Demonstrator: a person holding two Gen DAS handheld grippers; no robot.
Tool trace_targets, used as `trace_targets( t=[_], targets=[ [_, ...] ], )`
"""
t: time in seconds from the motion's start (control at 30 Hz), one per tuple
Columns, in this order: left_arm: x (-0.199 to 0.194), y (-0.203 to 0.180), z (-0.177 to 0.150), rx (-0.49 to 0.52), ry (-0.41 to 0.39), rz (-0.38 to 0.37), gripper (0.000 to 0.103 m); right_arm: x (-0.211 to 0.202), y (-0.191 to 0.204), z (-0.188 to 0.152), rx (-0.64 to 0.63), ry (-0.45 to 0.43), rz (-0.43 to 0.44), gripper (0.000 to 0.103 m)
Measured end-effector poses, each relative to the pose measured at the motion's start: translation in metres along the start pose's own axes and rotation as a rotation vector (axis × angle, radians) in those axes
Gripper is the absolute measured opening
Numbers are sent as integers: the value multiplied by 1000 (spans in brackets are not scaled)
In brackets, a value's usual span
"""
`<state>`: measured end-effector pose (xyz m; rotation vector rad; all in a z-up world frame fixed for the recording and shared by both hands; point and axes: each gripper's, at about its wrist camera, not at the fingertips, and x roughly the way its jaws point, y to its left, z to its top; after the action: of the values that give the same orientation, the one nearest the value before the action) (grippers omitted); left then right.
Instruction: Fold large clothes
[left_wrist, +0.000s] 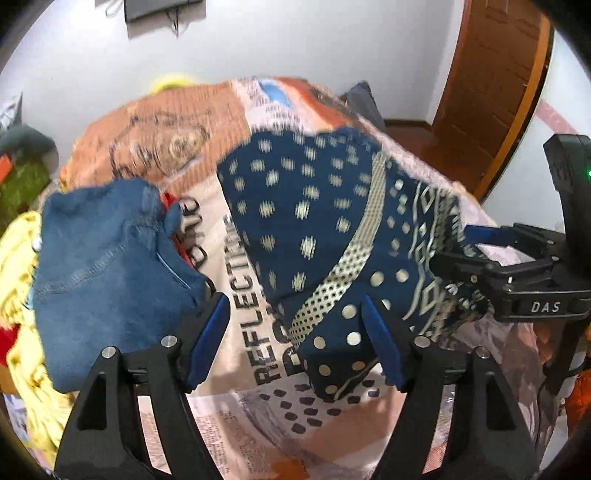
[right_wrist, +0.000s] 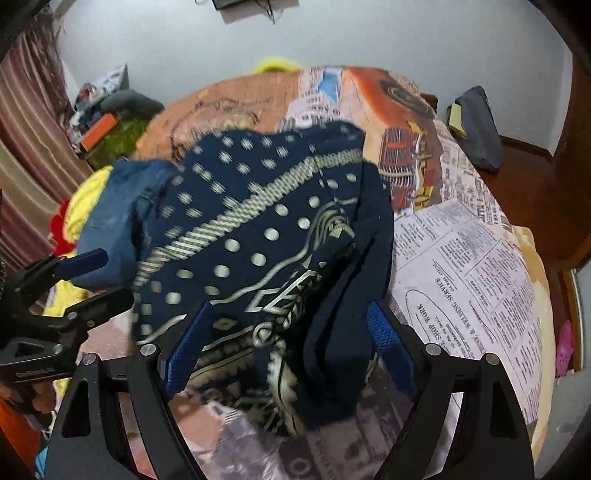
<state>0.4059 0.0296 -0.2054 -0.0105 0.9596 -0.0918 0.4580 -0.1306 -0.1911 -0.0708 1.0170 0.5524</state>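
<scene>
Left wrist view looks down on a bed (left_wrist: 155, 122) spread with a newspaper-print cover, the landmark here; large black letters on it read "REFLECT" and run on under cloth, with more big letters beside them that cannot be made out. In the right wrist view the cover's (right_wrist: 461, 266) print reads "& WELDING SERVICE" and "SHOP WORK" inside an oval frame, and it also bears a picture of an orange truck. On the middle of the bed lies the garment (left_wrist: 306, 229), navy with pale dots, a checked band and diamond borders, bunched and partly doubled over. At the bed's left edge a pair of jeans (left_wrist: 107, 266) sits on a yellow cloth (left_wrist: 22, 332), just beside the garment. Past the bed's far right corner stands a wooden door (left_wrist: 491, 85); a dark bag (right_wrist: 476, 125) lies at that corner. The left gripper (left_wrist: 295, 347) has its blue pads spread wide, a corner of the garment lying between them without being pinched. The right gripper (right_wrist: 291, 350) is likewise spread, the garment's near folds heaped between its pads, neither pad pressing it. Its body, seen from the left wrist, carries a label reading "DAS".
</scene>
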Motion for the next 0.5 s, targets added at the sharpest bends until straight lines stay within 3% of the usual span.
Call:
trace_targets(
  t=[0.2, 0.3, 0.5],
  targets=[
    [24, -10, -22, 58, 3, 48, 87, 16, -31, -8, 6, 48, -101, 83],
    [22, -7, -28, 46, 6, 34, 87, 9, -50, -16, 50, 51, -59, 83],
    [22, 5, -47, 9, 38, 21, 90, -13, -70, -33, 94, 22, -61, 83]
  ],
)
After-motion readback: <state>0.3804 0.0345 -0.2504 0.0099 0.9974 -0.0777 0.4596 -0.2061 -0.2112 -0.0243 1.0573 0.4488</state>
